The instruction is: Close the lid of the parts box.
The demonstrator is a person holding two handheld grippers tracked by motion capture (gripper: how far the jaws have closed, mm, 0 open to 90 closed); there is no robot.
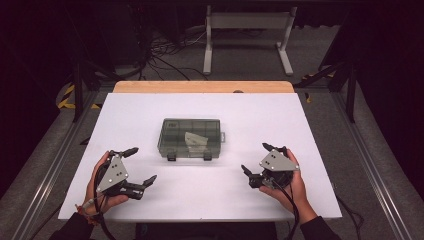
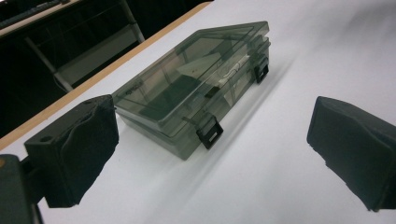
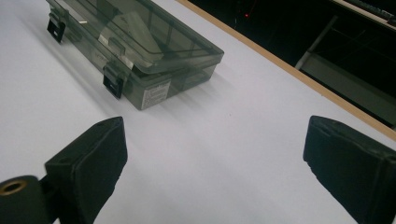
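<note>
On the white worktop [image 1: 150, 200], near its middle, lies a smoky, see-through compartment box [image 1: 190, 138] with its lid shut. Its long axis runs left to right across the worktop in the high view, parallel to the wooden far edge [image 1: 202, 87], and it lies flat on its base. Two black latches [image 1: 171, 157] sit on the long side that faces the person, so the front of the box points toward the near edge. Through the lid a pale, folded piece [image 1: 195, 139] shows in the right half of the box; what it is cannot be made out.

The left gripper [image 1: 139, 167] rests low at the near left of the worktop, held in the person's left hand [image 1: 97, 187], its jaws spread wide with nothing between them. They point toward the middle of the worktop, well apart from the box. In the left gripper view the box [image 2: 196, 88] stretches away diagonally ahead between the two black jaws, its latch [image 2: 208, 132] side turned to the bare worktop on the right.

The right gripper [image 1: 256, 159] sits at the near right, in the person's right hand [image 1: 292, 187], its jaws likewise spread wide and empty, and it too is well apart from the box. In the right gripper view the box [image 3: 135, 46] lies ahead to the upper left, a short end with a white label [image 3: 155, 95] turned toward the camera.

Beyond the worktop, a pale metal frame [image 1: 247, 37] stands on the floor among dark cables [image 1: 165, 55].
</note>
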